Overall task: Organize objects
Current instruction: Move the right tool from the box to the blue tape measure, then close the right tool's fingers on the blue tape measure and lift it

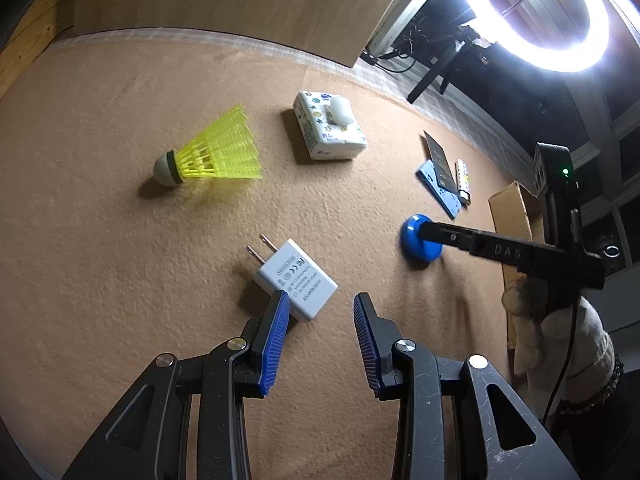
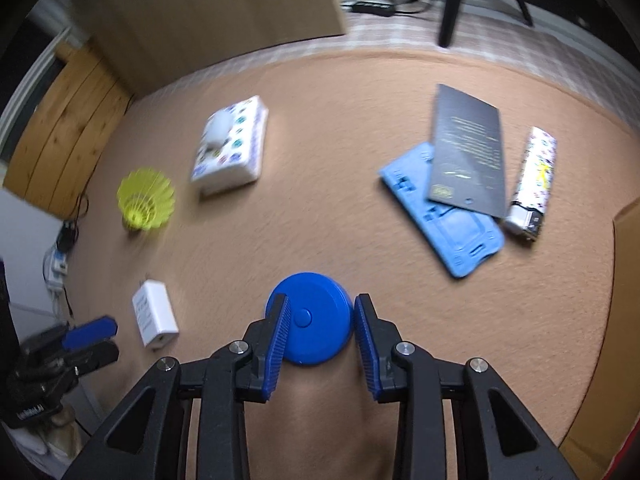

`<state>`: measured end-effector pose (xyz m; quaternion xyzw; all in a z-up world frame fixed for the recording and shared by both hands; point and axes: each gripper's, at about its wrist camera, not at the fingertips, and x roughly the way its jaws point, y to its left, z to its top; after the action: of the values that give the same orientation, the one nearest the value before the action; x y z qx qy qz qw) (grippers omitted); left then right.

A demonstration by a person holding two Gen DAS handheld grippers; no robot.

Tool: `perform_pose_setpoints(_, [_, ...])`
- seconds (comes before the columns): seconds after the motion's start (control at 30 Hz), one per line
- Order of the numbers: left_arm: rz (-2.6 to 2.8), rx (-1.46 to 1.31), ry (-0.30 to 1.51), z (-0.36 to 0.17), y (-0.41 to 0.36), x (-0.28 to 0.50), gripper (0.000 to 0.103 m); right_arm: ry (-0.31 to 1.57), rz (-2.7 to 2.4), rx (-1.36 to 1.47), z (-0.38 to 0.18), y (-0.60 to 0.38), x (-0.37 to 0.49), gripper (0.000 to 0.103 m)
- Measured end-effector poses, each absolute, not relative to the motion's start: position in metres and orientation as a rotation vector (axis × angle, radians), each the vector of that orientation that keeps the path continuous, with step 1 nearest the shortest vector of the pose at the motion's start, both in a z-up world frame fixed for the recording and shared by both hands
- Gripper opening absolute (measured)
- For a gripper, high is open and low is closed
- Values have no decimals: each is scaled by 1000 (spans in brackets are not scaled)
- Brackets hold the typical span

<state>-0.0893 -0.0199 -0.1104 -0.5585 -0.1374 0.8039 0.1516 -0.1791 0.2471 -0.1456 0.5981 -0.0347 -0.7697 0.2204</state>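
Straddling the blue round case (image 2: 308,320), the right gripper (image 2: 320,320) has its jaws at the case's two sides, the pads at or just off its rim; contact cannot be confirmed; the case rests on the tan table (image 2: 320,120); the left gripper (image 1: 320,320) hangs released beside the white charger (image 1: 294,280), nothing between its jaws.

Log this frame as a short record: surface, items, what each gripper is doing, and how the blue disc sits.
surface: tan mat
items: yellow shuttlecock, tissue pack, white charger, blue case, black card, lighter
left gripper: open, nothing between its pads, one pad overlapping the charger in view
right gripper: straddling the blue disc, pads at its sides
blue disc: flat on the mat
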Motion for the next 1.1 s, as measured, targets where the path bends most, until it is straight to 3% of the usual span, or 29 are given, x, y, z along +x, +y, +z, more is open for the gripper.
perform_pose_setpoints(0.23, [2255, -1590, -336, -114, -3, -85, 36, -37, -2027, 1651, -147, 234, -146, 30])
perform_pose_setpoints(0.5, [2165, -1555, -219, -119, 38, -91, 39, -225, -2055, 1638, -146, 263, -140, 30])
perform_pose_setpoints(0.57, [2147, -1551, -184, -122, 51, -95, 39, -261, -2067, 1639, -145, 268, -143, 32])
perform_pose_setpoints(0.67, [2126, -1552, -131, -127, 69, -101, 40, -312, -2068, 1662, -147, 270, -148, 43])
perform_pose_setpoints(0.8, [2120, -1546, -45, -134, 90, -110, 48, -347, -2041, 1668, -148, 266, -151, 44])
perform_pose_setpoints(1.1, [2112, -1539, 29, -147, 108, -119, 48, -350, -2013, 1680, -153, 258, -155, 45])
